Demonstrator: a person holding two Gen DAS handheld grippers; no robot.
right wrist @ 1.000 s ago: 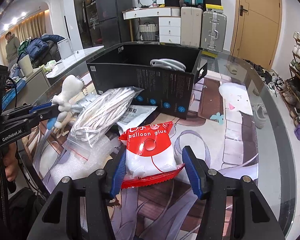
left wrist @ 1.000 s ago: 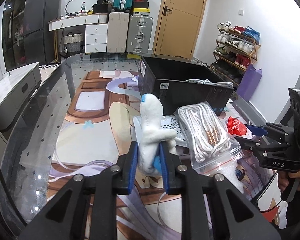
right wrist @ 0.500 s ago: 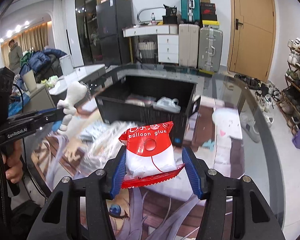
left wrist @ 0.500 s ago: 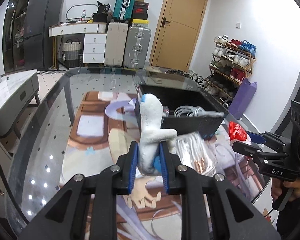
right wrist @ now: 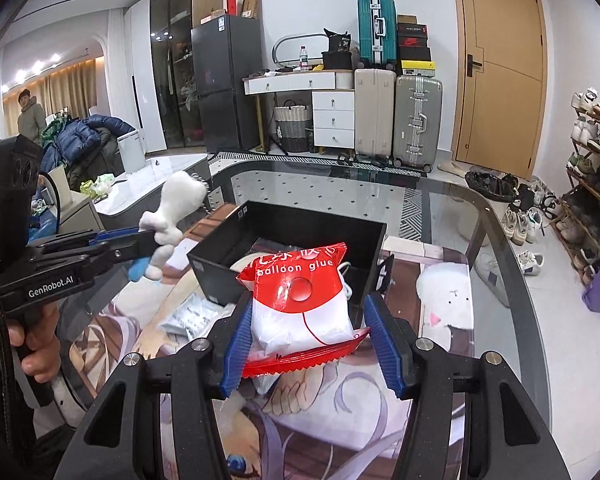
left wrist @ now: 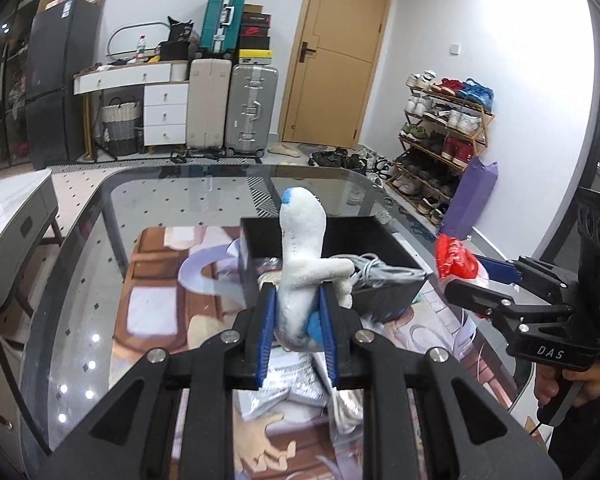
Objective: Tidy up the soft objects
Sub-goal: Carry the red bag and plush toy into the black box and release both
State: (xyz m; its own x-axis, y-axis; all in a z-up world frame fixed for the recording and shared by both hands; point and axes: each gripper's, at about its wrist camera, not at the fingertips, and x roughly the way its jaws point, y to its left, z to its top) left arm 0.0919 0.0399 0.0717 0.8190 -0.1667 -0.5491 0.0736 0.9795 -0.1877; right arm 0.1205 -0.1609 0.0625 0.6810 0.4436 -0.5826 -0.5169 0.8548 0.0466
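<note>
My left gripper (left wrist: pixel 298 334) is shut on a white plush toy (left wrist: pixel 302 256) with blue tips and holds it in the air, near the front left of a black open box (left wrist: pixel 336 232). The plush toy also shows in the right wrist view (right wrist: pixel 172 216). My right gripper (right wrist: pixel 306 346) is shut on a red and white balloon glue packet (right wrist: pixel 300 300), held above the table in front of the box (right wrist: pixel 292 224). In the left wrist view the packet (left wrist: pixel 456 260) hangs to the right of the box. The box holds white cable and bags.
A glass table (left wrist: pixel 80 272) carries a printed mat (right wrist: pixel 380 420). A silver foil bag (left wrist: pixel 284 384) and a clear bag lie below my left gripper. A shoe rack (left wrist: pixel 444 128) stands at the right, suitcases (left wrist: pixel 228 104) and drawers at the back, and a person (right wrist: pixel 30 114) far left.
Both grippers have risen from the table with their loads and moved toward the box. The plush toy and the packet now sit higher, and the box interior is in view.
</note>
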